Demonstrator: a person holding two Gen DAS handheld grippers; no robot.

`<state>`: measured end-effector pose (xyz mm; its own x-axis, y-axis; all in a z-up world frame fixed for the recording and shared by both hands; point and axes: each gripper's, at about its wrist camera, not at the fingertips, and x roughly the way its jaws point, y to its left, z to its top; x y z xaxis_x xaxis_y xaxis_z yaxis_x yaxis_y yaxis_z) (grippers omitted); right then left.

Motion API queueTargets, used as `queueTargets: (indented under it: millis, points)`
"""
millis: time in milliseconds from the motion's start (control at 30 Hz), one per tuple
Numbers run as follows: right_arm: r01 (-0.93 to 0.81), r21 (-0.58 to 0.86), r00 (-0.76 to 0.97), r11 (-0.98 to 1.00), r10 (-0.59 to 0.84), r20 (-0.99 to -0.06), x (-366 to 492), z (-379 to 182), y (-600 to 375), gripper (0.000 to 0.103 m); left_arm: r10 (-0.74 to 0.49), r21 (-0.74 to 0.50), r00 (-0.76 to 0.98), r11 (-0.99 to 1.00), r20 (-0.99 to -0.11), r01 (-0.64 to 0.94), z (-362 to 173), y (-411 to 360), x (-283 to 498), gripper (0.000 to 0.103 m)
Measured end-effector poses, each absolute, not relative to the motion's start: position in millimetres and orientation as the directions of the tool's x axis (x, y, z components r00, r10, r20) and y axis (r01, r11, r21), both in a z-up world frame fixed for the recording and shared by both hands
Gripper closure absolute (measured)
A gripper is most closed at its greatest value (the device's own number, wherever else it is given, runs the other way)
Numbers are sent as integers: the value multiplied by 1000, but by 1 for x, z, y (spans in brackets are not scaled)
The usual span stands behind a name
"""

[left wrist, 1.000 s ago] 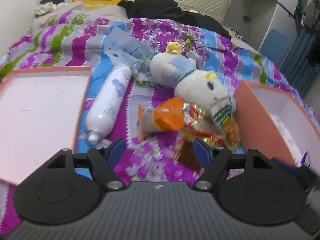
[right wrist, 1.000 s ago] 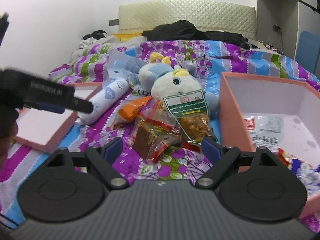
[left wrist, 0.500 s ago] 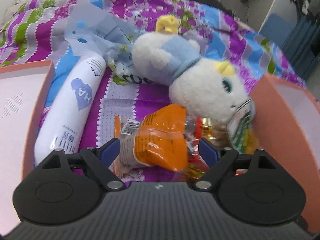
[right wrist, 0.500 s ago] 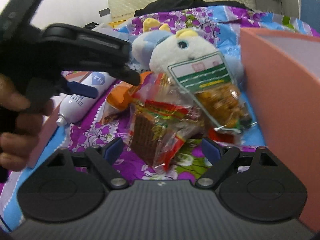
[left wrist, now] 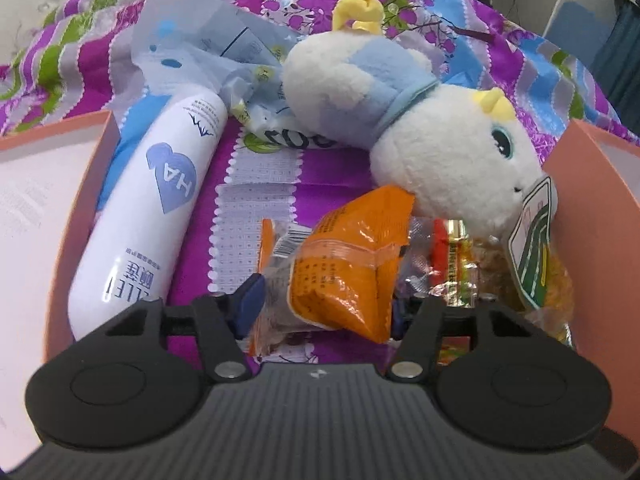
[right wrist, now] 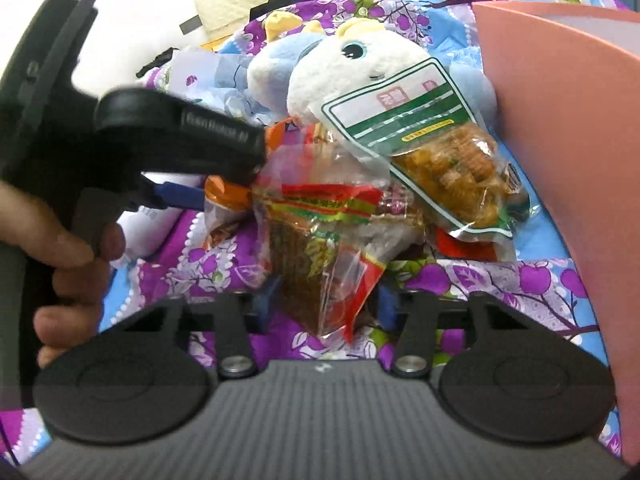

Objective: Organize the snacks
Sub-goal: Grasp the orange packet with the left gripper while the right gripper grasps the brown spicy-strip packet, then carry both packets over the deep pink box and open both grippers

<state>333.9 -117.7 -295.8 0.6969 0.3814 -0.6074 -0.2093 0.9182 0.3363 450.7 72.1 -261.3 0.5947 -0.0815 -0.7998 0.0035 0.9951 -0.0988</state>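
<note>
Your left gripper [left wrist: 324,308] jaws are closing around the crinkly orange snack packet [left wrist: 352,272], your right gripper [right wrist: 326,302] jaws around the clear red-banded snack bag [right wrist: 320,256], hemmed by the pink cardboard box wall [right wrist: 560,140].

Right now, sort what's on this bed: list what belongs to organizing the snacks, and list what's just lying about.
Belongs to the job:
- orange snack packet, left gripper closing around it
- red-banded clear snack bag, right gripper closing around it
- green-labelled snack bag
- pink box

Lying about:
- plush toy
- white spray bottle
- crumpled plastic wrapper
- pink lid
</note>
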Motion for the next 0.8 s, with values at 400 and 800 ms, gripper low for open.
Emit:
queueTargets:
  millis: [400,800]
  points:
    - [-251,322,704,913,400,-587,304,-269,-128,89,-47,-44,638,999,-768,21,-233,58,413,50]
    - [-273,261,720,926,377,-583,257,-237,-140,91,-62,-96,653,995,-755,-17,-200,70,335,51]
